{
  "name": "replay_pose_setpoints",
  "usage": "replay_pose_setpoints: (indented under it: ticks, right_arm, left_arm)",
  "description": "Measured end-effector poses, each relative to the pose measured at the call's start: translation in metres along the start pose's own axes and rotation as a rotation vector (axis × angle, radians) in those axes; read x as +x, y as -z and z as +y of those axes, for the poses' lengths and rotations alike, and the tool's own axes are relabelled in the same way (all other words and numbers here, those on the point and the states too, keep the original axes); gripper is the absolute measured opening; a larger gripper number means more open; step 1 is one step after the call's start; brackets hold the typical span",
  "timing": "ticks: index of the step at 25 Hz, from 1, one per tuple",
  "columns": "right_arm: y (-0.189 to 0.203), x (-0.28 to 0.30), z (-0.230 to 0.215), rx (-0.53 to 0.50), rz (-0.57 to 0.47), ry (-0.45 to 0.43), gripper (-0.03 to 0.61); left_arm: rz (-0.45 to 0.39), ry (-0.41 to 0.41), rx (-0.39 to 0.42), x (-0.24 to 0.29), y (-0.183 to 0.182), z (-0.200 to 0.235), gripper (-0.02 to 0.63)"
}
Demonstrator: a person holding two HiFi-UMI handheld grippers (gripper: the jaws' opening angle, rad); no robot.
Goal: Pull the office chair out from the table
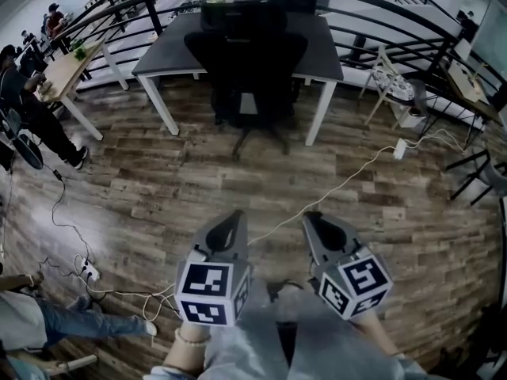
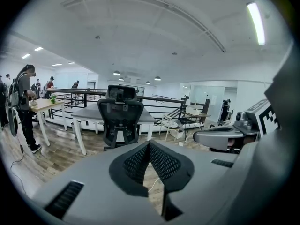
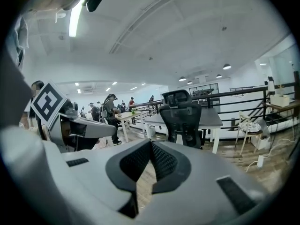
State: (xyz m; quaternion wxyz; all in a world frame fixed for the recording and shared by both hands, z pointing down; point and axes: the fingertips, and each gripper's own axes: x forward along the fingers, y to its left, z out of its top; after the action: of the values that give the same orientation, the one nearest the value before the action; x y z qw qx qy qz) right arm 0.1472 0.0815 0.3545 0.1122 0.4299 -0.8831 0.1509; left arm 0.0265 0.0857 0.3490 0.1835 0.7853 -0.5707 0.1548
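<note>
A black office chair [image 1: 249,70] stands pushed in under a dark grey table [image 1: 321,50] with white legs, its back towards me. It also shows in the left gripper view as the chair [image 2: 120,118] and in the right gripper view as the chair [image 3: 182,116]. My left gripper [image 1: 234,218] and right gripper [image 1: 310,218] hang side by side over the wood floor, well short of the chair. Both are shut with nothing between their pads. The left gripper [image 2: 149,144] and right gripper [image 3: 151,142] tips meet in their own views.
A white cable [image 1: 348,176] runs across the floor from a power strip [image 1: 400,149] towards me. A white chair [image 1: 396,85] stands right of the table. People stand by a light wooden table [image 1: 67,70] at the left. A black railing [image 1: 412,18] curves behind.
</note>
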Motion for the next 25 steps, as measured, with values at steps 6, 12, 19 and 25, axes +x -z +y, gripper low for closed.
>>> replay_pose_setpoints:
  ticks: [6, 12, 19, 25]
  right_arm:
    - [0.003, 0.007, 0.011, 0.003, -0.006, 0.036, 0.003]
    - [0.010, 0.011, 0.009, 0.008, -0.004, 0.067, 0.003]
    - [0.003, 0.033, -0.008, 0.027, -0.013, 0.059, 0.003]
    - [-0.008, 0.069, -0.037, 0.016, -0.019, 0.019, 0.005]
  left_arm:
    - [0.001, 0.011, 0.001, -0.007, 0.005, 0.017, 0.009]
    - [0.009, 0.011, 0.004, -0.007, 0.013, 0.026, 0.009]
    - [-0.001, 0.016, -0.001, 0.013, 0.000, 0.034, 0.009]
    - [-0.020, -0.022, -0.009, 0.044, -0.018, 0.046, 0.009]
